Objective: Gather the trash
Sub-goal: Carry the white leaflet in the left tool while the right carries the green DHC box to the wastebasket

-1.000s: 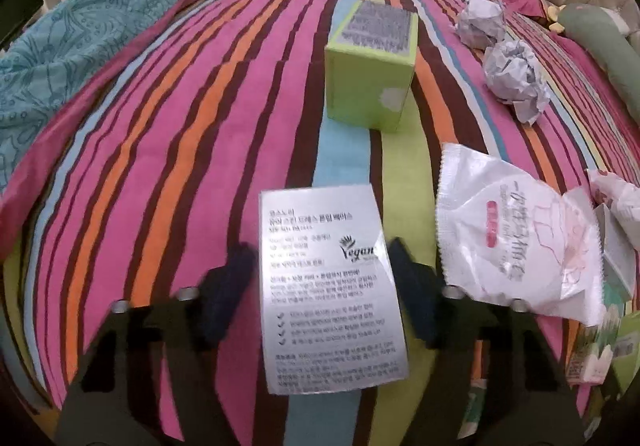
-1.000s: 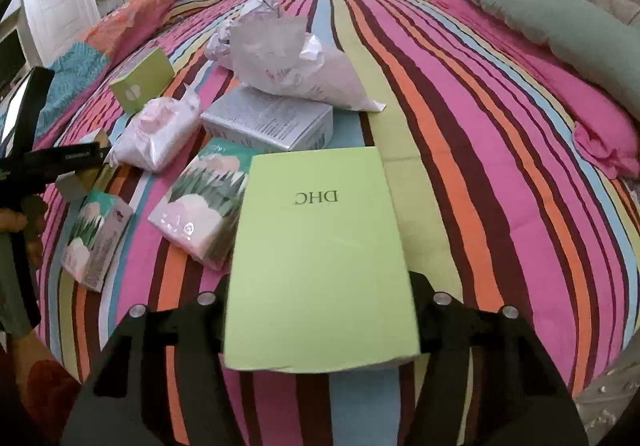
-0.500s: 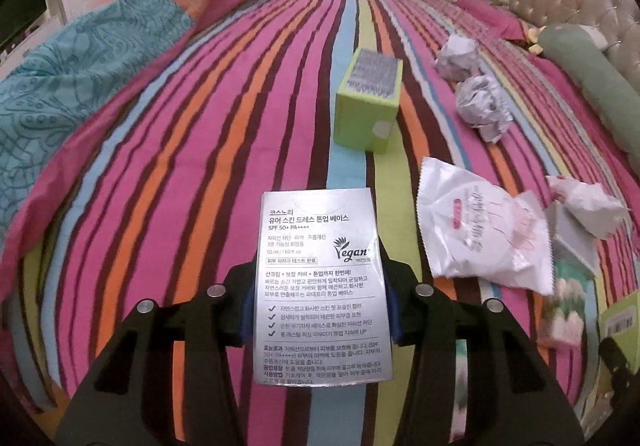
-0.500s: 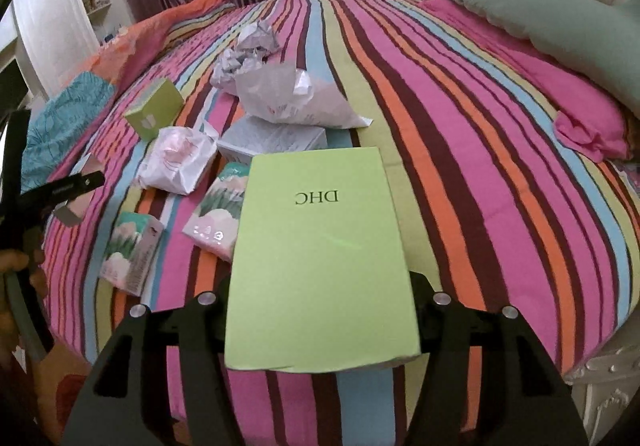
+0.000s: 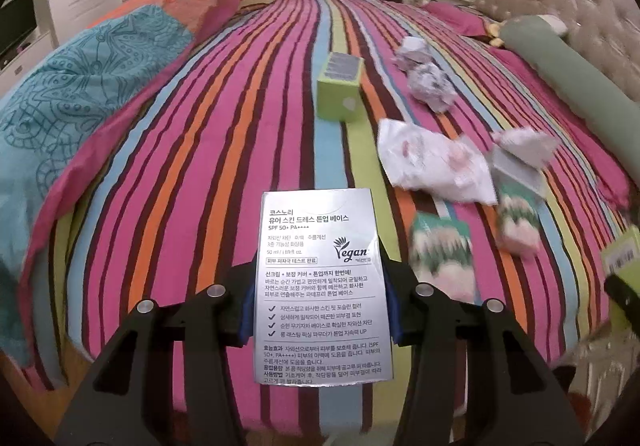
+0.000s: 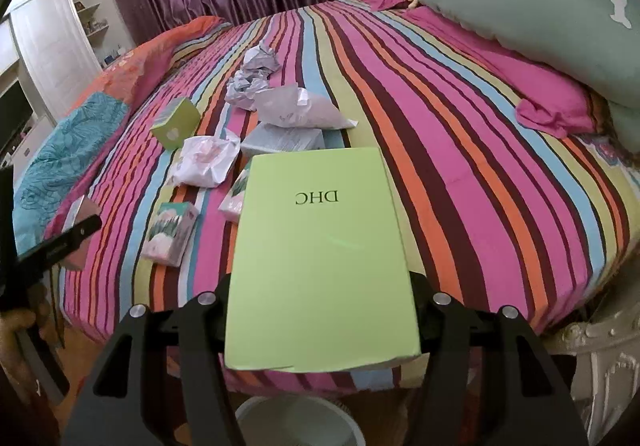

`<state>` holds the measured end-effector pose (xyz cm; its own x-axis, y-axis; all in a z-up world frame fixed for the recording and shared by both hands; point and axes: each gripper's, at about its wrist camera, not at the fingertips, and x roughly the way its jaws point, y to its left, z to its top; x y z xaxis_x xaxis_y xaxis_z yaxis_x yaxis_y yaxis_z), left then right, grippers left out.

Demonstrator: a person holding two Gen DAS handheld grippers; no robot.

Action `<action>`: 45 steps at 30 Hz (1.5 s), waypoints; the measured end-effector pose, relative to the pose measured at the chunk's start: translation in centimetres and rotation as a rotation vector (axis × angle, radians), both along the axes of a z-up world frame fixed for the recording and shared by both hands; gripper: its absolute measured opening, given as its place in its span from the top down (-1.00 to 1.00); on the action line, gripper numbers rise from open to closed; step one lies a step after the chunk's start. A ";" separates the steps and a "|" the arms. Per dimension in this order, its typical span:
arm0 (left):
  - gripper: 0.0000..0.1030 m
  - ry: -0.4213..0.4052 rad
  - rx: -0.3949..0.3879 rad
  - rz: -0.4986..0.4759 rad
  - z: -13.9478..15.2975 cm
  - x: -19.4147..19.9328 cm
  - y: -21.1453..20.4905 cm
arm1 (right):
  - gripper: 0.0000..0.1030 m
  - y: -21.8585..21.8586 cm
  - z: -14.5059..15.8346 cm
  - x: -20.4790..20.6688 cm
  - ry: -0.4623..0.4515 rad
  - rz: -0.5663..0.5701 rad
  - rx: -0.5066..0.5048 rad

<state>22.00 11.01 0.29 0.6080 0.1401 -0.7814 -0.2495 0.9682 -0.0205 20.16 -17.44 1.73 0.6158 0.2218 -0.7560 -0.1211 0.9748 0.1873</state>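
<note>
The left gripper point(image 5: 320, 306) is clamped on a silver box point(image 5: 322, 286) printed with Korean text, its blue pads pressing both long sides; the jaws have just finished closing on it. The box is held clear above the striped bed point(image 5: 200, 166). The right gripper point(image 6: 320, 310) is clamped on a flat green DHC box point(image 6: 320, 262), also held above the bed, near its foot edge. A white round bin rim point(image 6: 296, 422) shows below that box, at the bottom of the right wrist view.

More trash lies on the bed: a small green box point(image 5: 340, 92) standing on the stripes, two crumpled paper balls point(image 5: 430, 86) just beyond it, a white plastic wrapper point(image 5: 436, 166), a grey box point(image 6: 286, 138) under a crumpled white bag point(image 6: 300, 110), and two green-and-pink patterned cartons point(image 6: 170, 232) near the bed's edge. A green bolster point(image 6: 540, 18) rests by the headboard.
</note>
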 end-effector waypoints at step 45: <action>0.08 0.460 -0.175 -0.239 -14.8 -21.3 -10.0 | -0.08 3.7 -11.1 -16.9 0.406 0.062 0.088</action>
